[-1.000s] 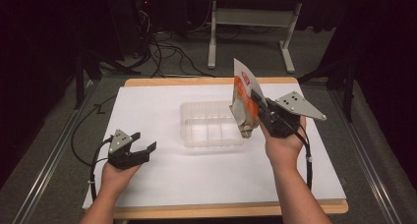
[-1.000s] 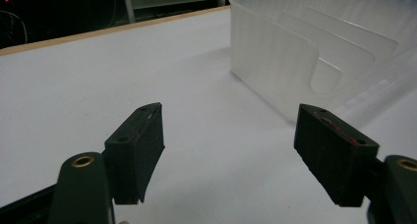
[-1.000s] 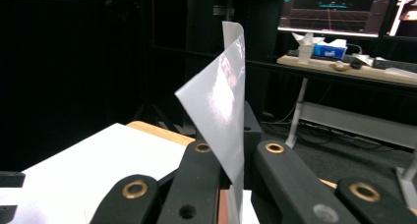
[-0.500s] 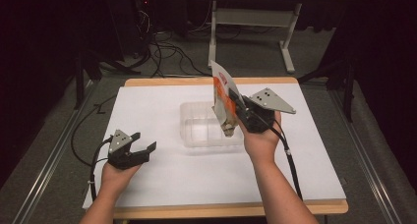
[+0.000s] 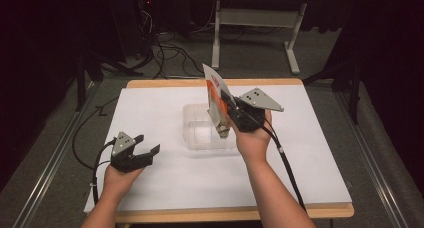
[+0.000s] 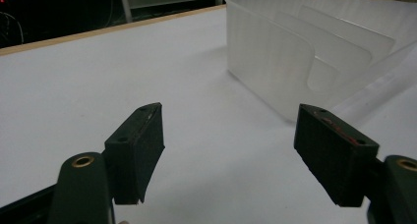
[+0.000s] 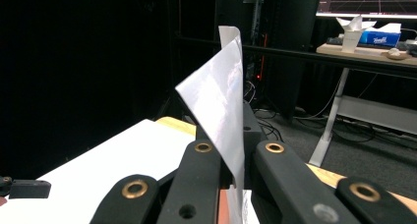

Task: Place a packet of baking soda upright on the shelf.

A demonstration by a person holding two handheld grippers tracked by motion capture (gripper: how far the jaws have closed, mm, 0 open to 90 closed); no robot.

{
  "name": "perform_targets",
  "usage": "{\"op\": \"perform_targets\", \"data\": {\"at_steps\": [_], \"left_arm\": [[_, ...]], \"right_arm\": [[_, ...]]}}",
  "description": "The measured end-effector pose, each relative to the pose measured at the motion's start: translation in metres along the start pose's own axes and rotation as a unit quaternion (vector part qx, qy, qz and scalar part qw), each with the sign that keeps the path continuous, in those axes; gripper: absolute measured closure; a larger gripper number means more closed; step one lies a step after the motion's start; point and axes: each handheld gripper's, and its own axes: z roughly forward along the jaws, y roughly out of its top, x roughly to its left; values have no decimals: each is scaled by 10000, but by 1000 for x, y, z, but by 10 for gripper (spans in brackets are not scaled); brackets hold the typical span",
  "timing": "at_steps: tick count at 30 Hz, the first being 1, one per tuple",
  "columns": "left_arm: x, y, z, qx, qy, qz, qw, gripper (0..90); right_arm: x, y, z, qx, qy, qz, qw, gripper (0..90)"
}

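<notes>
A flat snack packet (image 5: 216,97), white and orange with a silvery back (image 7: 221,106), stands upright in my right gripper (image 5: 231,113), which is shut on it above the right part of the clear plastic bin (image 5: 200,133). The packet's lower end hangs over the bin's inside. My left gripper (image 5: 148,145) rests low at the table's front left, open with nothing between its jaws (image 6: 226,150). In the left gripper view the bin (image 6: 275,62) lies ahead and to the right, a short way off.
The white table top (image 5: 165,178) has a wooden edge (image 5: 230,214). A cable (image 5: 285,158) trails from the right gripper across the table. Behind the table stand a desk frame (image 5: 255,18) and loose floor cables (image 5: 165,53). Metal rails (image 5: 45,173) run along both sides.
My right gripper has carried the packet leftward from the bin's right side to above the bin. The left gripper has stayed still and open.
</notes>
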Motion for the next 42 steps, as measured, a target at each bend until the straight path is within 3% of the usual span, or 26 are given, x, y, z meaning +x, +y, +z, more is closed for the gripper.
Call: {"op": "perform_targets", "data": {"at_steps": [6, 7, 8, 9, 12, 24, 42], "left_arm": [[0, 0, 1, 15, -17, 22, 10000, 275], [4, 1, 0, 32, 58, 258, 9996, 275], [6, 2, 0, 56, 80, 355, 9993, 275], [1, 0, 1, 9, -32, 14, 10000, 275], [2, 0, 1, 40, -86, -33, 9999, 271], [4, 1, -1, 8, -41, 4, 10000, 270], [5, 1, 1, 41, -47, 29, 10000, 271]], "right_arm": [[4, -3, 11, 25, 68, 29, 10000, 900], [5, -4, 13, 53, 74, 52, 9999, 900], [5, -4, 15, 43, 89, 40, 9999, 900], [6, -5, 17, 59, 96, 37, 9999, 900], [9, -7, 23, 108, 134, 60, 9998, 900], [12, -18, 50, 299, 132, 147, 9994, 900], [19, -34, 74, 458, 212, 97, 9987, 900]]}}
